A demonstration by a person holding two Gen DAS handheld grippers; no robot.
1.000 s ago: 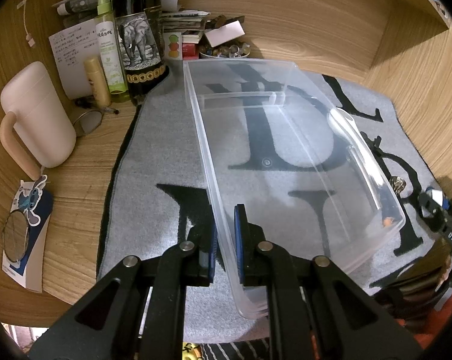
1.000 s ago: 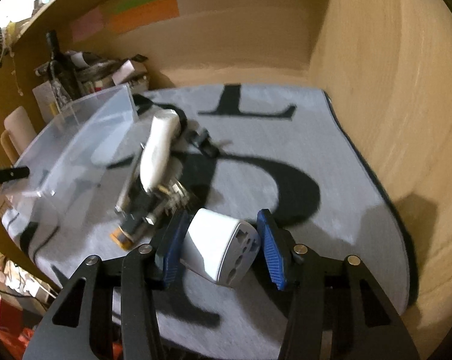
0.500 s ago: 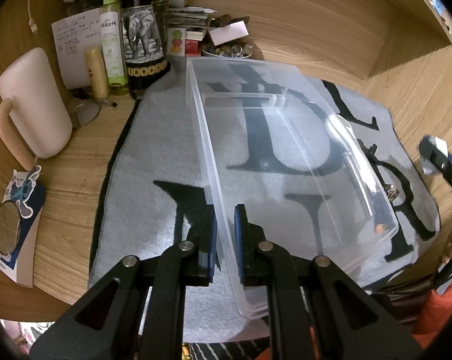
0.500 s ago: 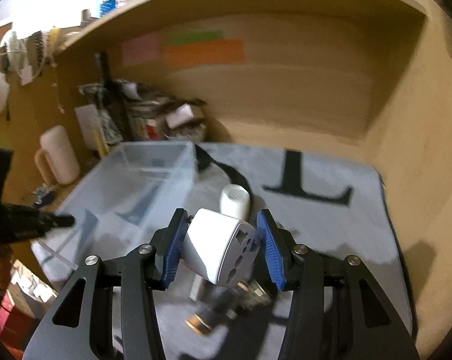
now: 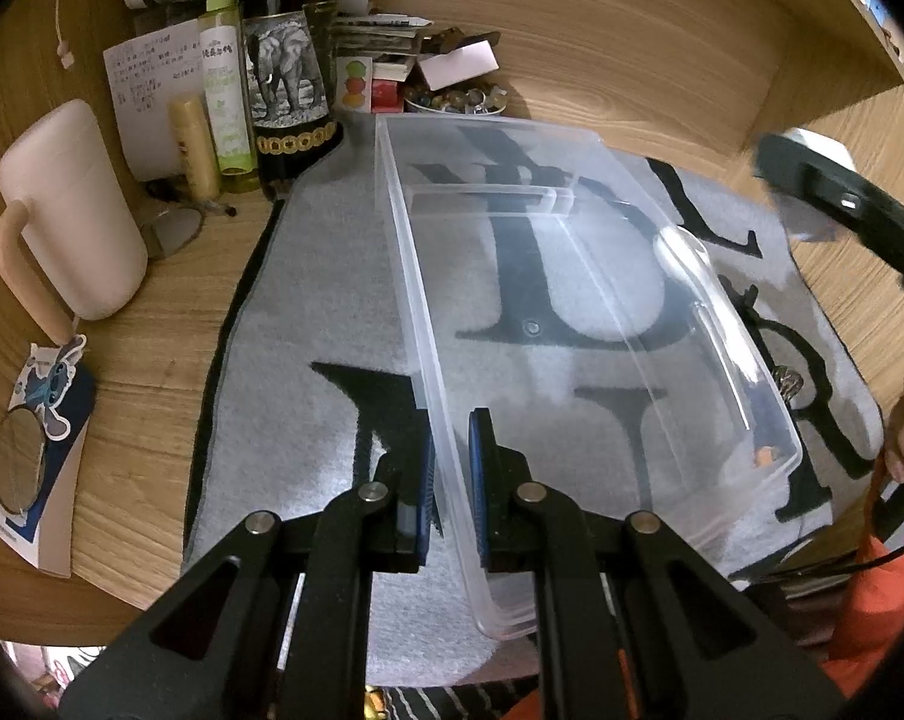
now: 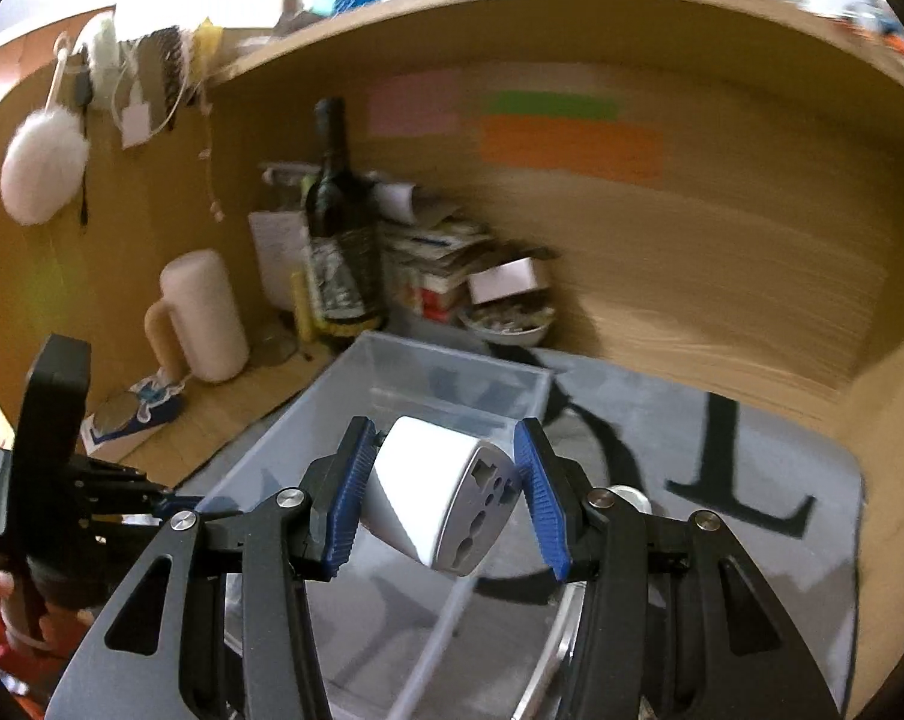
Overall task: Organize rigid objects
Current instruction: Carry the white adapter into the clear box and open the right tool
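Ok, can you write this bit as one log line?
left claw: shut on clear bin wall | right claw: holds white plug adapter above bin | bin: empty

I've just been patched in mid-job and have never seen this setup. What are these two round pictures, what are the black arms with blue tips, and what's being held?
There is no robot here: a person holds a two-finger hand tool in each hand, and each tool carries a wide-angle camera looking along its jaws. That explains the round, bent pictures.

The left tool's view shows the left gripper, jaws shut on the near wall of the clear plastic storage box, which sits on a grey mat with large black letters on a wooden desk.

The right tool's view shows the right gripper clamping a white travel plug adapter, held in the air over the box. A dark wine bottle and a pale pink jug stand behind.
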